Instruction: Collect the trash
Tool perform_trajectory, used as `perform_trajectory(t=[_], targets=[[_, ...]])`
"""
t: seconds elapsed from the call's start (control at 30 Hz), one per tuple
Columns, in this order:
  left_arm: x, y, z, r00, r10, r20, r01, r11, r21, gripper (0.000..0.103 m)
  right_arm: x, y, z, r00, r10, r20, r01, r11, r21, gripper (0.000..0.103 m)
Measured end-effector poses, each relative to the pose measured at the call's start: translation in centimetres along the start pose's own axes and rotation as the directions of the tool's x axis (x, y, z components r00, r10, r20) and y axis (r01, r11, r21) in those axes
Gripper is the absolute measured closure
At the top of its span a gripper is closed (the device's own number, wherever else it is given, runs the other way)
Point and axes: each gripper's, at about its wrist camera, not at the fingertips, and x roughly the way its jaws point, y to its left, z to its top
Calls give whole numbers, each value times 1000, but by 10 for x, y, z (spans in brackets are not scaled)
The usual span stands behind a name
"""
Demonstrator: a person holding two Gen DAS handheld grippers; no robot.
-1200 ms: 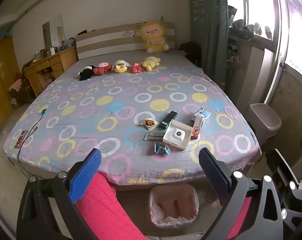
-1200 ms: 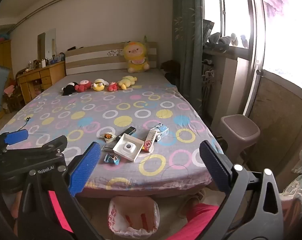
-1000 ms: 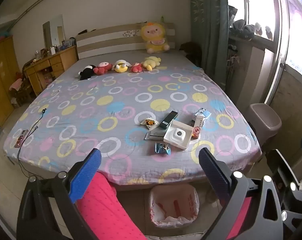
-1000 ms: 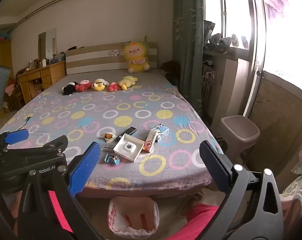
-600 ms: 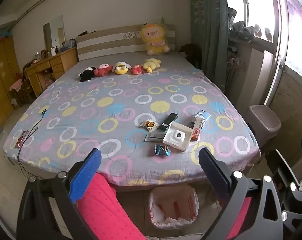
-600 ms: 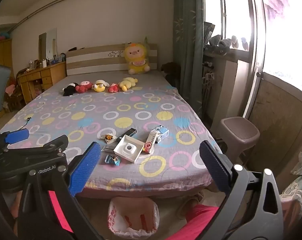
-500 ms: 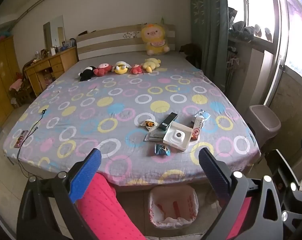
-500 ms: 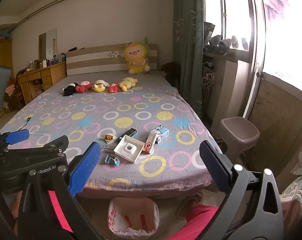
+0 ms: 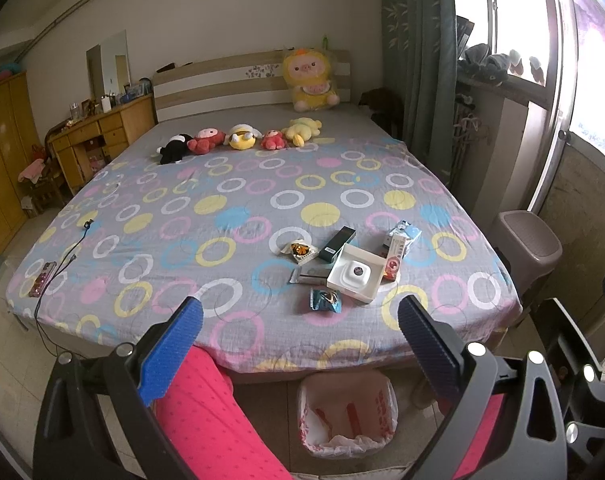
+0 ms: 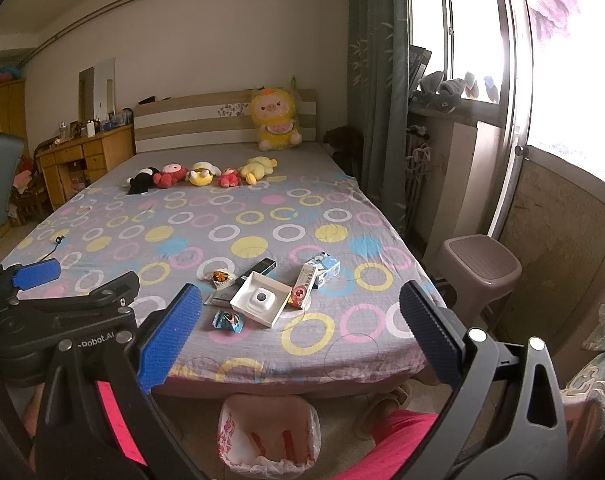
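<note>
Trash (image 9: 344,266) clusters on the bed near the lined bin (image 9: 346,416) — both grippers (image 9: 298,344) (image 10: 298,334) hover spread, empty, likely pre-grasp.

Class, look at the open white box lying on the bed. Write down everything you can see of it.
The white box is a shallow, square tray that looks like cardboard, lying flat and open-side up near the foot of the bed. A white rounded insert with a dark centre sits inside it. A red-and-white carton lies along its right edge, and a blue wrapper lies just in front, apart from it.

6 plush toys (image 9: 242,138), 7 trash items (image 9: 352,272), 1 bin (image 9: 346,416), 1 stool (image 9: 528,240).
</note>
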Motion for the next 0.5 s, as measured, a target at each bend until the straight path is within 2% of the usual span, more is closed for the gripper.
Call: perform_trajectory(t=[0.5], targets=[[-1,0,0,1000,-1,4,1,1000,0,7,-1,0,0,1000,1,3,-1,1000,1,6]])
